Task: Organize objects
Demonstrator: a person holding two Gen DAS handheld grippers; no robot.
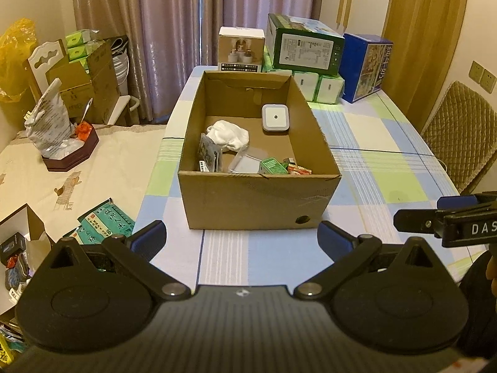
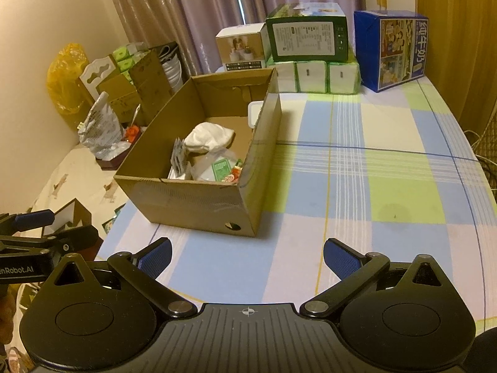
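Cardboard box (image 1: pixel 259 192): stands open-topped on the worktop, straight ahead of the left tool (image 1: pixel 240 242) and ahead-left of the right tool (image 2: pixel 247 259); neither tool touches it.
Box contents: a white crumpled cloth (image 1: pixel 228 135) near the middle, a white square device (image 1: pixel 275 117) toward the far right corner, a printed sachet (image 1: pixel 209 152) leaning at the near left, a clear plastic pack (image 1: pixel 245 163), a green packet (image 1: pixel 272 166) and a red wrapper (image 1: pixel 298 169) along the near wall.
Left tool: jaws spread wide, nothing between them, hovering above the checked worktop (image 1: pixel 372 168) just short of the box.
Right tool: jaws likewise spread and empty, over bare cloth to the right of the box.
Step in hand: judged as the pause between items, since the worktop around the box looks bare of loose things.
Doing it well: any next item probably lies off to the left, where green-printed packets (image 1: pixel 105 220) sit on the beige tablecloth (image 1: pixel 118 161); approach from above, close on a flat edge, and lower well past the box rim before releasing.
Beyond the box: stacked cartons, a green carton (image 1: pixel 306 46) and a blue milk carton (image 1: pixel 366 65), stand well ahead.
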